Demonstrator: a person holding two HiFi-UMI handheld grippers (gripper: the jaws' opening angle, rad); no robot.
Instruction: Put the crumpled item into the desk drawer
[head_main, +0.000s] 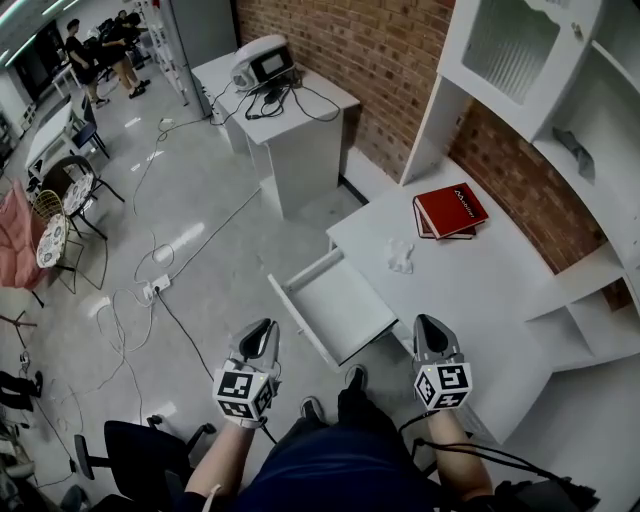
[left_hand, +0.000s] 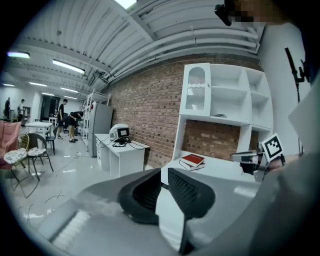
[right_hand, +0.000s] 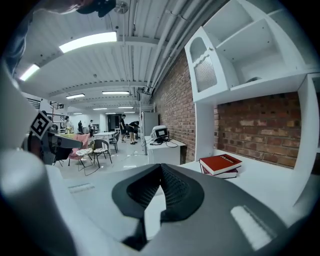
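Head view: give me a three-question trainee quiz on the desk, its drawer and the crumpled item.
1. True or false: the drawer stands open.
2. The crumpled item lies: A in the drawer; B on the desk; C on the red book.
3. Fill in: the red book rests on another ____.
Key: 1 true; 2 B; 3 book.
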